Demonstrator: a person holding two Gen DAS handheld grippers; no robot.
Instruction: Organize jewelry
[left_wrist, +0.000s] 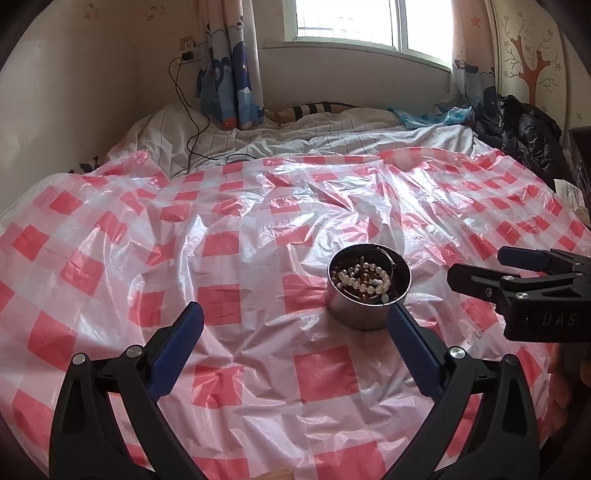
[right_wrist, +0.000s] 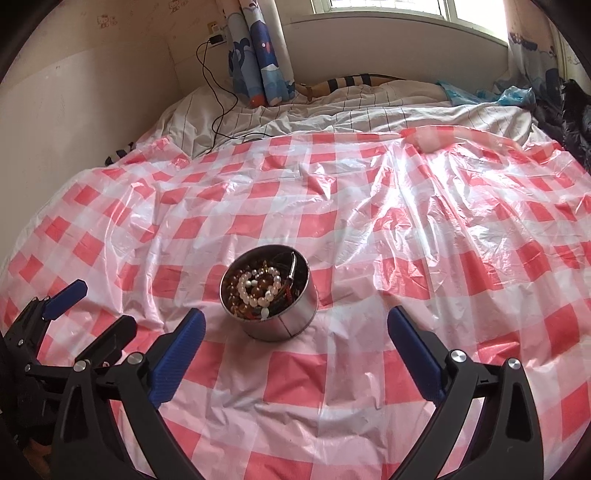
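Note:
A round metal tin (left_wrist: 369, 306) stands on the red-and-white checked plastic sheet (left_wrist: 258, 229) that covers the bed. Inside it lie a white pearl bracelet (left_wrist: 364, 280), brown beads and a dark band. My left gripper (left_wrist: 295, 317) is open, nothing between its blue pads; the tin sits just beyond its right fingertip. In the right wrist view the same tin (right_wrist: 284, 317) stands ahead, nearer the left finger, with the pearl bracelet (right_wrist: 258, 291) on top. My right gripper (right_wrist: 295, 325) is open and empty. Each gripper shows at the edge of the other's view: right gripper (left_wrist: 480, 266), left gripper (right_wrist: 99, 306).
Rumpled striped bedding (left_wrist: 295, 136) lies beyond the sheet. A black charger cable (left_wrist: 192, 122) runs down from a wall socket. Curtains (left_wrist: 232, 74) hang by the window. Dark clothing (left_wrist: 524, 136) and a blue plastic bag (left_wrist: 436, 116) are piled at the far right.

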